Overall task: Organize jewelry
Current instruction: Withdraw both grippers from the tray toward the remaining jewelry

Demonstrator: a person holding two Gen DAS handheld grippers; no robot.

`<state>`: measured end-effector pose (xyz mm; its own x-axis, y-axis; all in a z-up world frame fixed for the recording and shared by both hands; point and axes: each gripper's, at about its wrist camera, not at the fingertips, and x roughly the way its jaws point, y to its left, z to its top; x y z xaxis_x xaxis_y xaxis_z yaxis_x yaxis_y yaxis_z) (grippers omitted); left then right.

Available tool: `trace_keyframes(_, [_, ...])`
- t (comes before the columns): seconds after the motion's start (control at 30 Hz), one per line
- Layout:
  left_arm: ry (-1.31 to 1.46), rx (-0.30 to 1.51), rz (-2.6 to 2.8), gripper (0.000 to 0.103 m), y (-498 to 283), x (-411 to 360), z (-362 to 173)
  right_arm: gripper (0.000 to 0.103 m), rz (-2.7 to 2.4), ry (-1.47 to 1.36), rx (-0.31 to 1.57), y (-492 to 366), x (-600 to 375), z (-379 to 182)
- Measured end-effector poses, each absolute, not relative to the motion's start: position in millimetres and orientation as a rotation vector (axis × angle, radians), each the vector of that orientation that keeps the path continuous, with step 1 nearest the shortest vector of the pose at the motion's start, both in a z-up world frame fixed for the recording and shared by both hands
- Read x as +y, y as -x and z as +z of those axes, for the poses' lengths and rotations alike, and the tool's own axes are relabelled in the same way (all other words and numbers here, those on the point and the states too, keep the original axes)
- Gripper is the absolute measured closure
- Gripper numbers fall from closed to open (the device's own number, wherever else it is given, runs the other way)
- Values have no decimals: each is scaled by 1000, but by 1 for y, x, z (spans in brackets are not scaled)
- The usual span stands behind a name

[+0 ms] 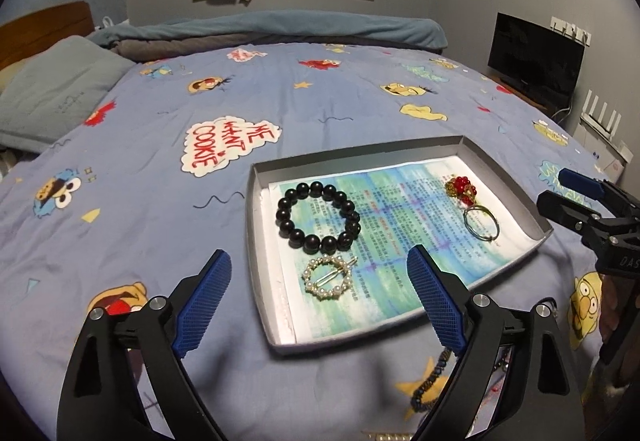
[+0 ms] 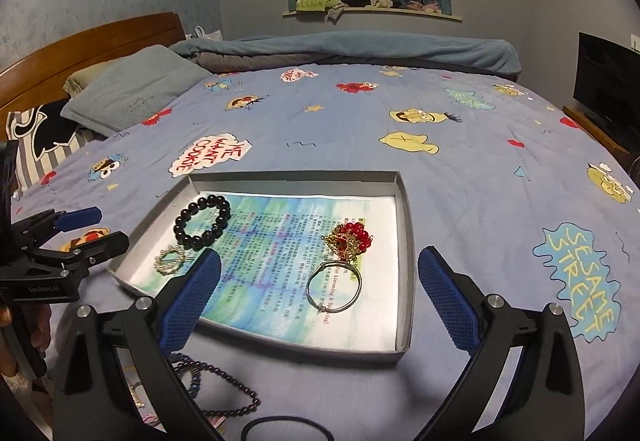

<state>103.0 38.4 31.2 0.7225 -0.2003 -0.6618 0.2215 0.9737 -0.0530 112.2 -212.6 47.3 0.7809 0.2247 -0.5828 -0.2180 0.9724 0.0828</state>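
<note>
A shallow grey tray [image 1: 262, 281] [image 2: 406, 241] lined with printed paper lies on the bed. In it rest a black bead bracelet [image 1: 318, 217] [image 2: 202, 219], a round pearl hair clip [image 1: 328, 278] [image 2: 170, 260], a red bead ornament [image 1: 462, 187] [image 2: 352, 237] and a silver bangle [image 1: 481, 223] [image 2: 334, 287]. My left gripper [image 1: 320, 291] hangs open above the tray's near left corner, nothing between its pads. My right gripper [image 2: 320, 291] is open over the bangle, empty. Dark bead strings [image 2: 224, 385] [image 1: 430, 381] and a black hair tie [image 2: 286, 429] lie on the sheet in front of the tray.
The blue cartoon-print bedsheet [image 1: 160, 161] spreads around the tray. Pillows [image 2: 132, 97] and a folded blanket [image 2: 360, 49] lie at the far side by the wooden headboard [image 2: 100, 41]. A dark monitor [image 1: 536, 57] stands at the right.
</note>
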Motion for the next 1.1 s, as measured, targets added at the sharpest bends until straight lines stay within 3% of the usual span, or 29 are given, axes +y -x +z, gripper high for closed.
trace_keyframes(0.37, [-66,730,-204,13,-54,48,38,6,251,-6,630,-64,-222,58])
trace_keyframes(1.1, [-99,847,-268,13,-4,44,-5,6,265,45,750,-14,-231,7])
